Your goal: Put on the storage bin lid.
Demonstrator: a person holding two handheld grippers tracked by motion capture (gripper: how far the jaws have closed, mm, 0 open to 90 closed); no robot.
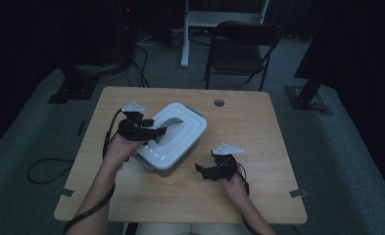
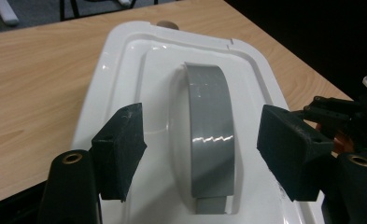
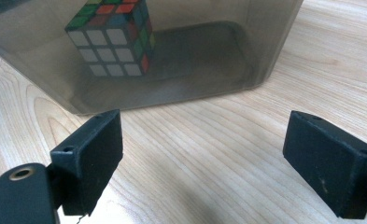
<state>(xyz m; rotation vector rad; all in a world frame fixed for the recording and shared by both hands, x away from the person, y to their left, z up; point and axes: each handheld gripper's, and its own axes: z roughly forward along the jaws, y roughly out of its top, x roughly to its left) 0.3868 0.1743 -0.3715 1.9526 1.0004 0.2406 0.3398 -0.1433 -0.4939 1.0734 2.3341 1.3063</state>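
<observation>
A clear grey box with a white lid [image 1: 178, 132] lies in the middle of the wooden table. The lid [image 2: 125, 70] carries a grey arched handle [image 2: 210, 126]. My left gripper [image 1: 148, 131] hovers over the lid's near-left part, open, its jaws either side of the handle [image 2: 202, 156] without touching it. Through the box's see-through wall [image 3: 209, 56] a colour-puzzle cube [image 3: 111, 37] stands inside. My right gripper [image 1: 205, 171] rests low on the table just right of the box, open [image 3: 202, 158], nothing between its jaws.
The table [image 1: 258, 132] has a round cable hole [image 1: 219, 103] near its far edge. A black folding chair [image 1: 239, 49] stands beyond the table, with a white desk leg [image 1: 185, 34] and cables on the floor at the left.
</observation>
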